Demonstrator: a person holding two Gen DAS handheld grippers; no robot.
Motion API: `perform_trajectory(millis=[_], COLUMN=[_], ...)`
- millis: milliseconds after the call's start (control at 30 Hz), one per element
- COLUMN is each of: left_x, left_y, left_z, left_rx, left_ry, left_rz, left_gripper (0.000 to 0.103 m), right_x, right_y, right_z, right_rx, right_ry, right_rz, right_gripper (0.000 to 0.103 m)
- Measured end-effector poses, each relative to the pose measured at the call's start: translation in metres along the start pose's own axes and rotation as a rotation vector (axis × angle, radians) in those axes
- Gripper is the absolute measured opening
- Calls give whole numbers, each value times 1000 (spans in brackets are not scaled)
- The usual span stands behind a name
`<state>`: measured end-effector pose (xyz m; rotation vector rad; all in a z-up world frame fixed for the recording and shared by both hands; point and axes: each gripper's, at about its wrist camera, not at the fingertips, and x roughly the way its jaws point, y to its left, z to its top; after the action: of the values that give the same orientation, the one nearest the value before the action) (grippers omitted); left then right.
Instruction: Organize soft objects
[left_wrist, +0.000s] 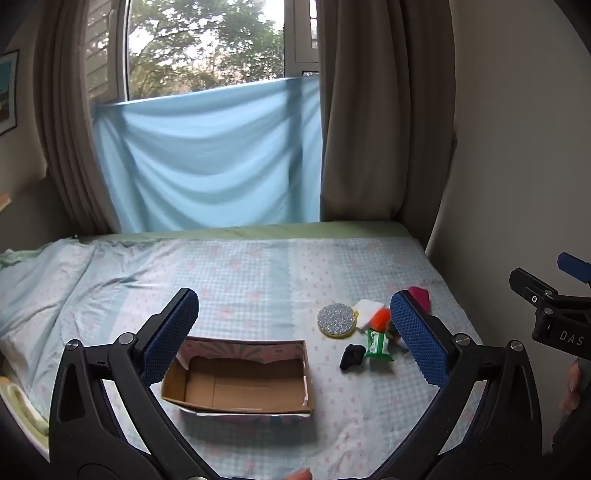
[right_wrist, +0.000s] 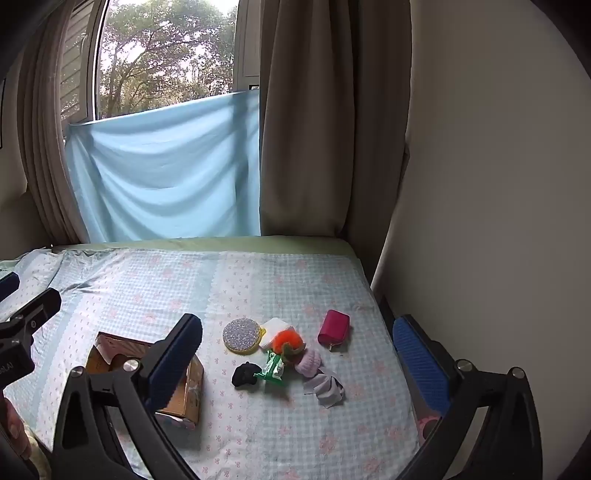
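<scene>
The left gripper is spread wide, its blue pads far apart with nothing between them; it hangs above the bed, held level and pointing toward the window. Below and between its fingers sits the open cardboard box, upright on the checked sheet, with bare cardboard showing inside.

The right gripper is spread just as wide and grips nothing. It hovers over the bed to the right of the left one, level and facing the same way, its right finger close to the wall.

Just past the box, to its right, the soft things lie in a loose cluster: a black wad of cloth, a green packet touching it, a lilac knitted piece and a crumpled grey-lilac cloth nearest the right gripper. Behind them lie an orange pompom, a round glittery sponge, a white pad and, apart to the right, a magenta pouch.

Farther off, a pale blue sheet hangs across the window between brown curtains.
</scene>
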<state>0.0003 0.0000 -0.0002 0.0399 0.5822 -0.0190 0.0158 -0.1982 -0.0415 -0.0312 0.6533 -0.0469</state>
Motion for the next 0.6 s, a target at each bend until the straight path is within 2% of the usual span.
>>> perform_trajectory(millis=[233,333,600], left_x=[7,11,13], left_y=[-9,3,4], left_z=[1,-1,-3], left_rx=[18,-2,-2], left_ry=[29,22,8], left_rz=[2,-15,-8], left_gripper=[103,103,103], right_x=[7,8,6], right_y=[7,4,6], right_z=[4,2,3], right_rx=[-14,-1,-2], right_ry=[5,-1,-6], right_rz=[7,-4,-3], right_gripper=[103,103,103])
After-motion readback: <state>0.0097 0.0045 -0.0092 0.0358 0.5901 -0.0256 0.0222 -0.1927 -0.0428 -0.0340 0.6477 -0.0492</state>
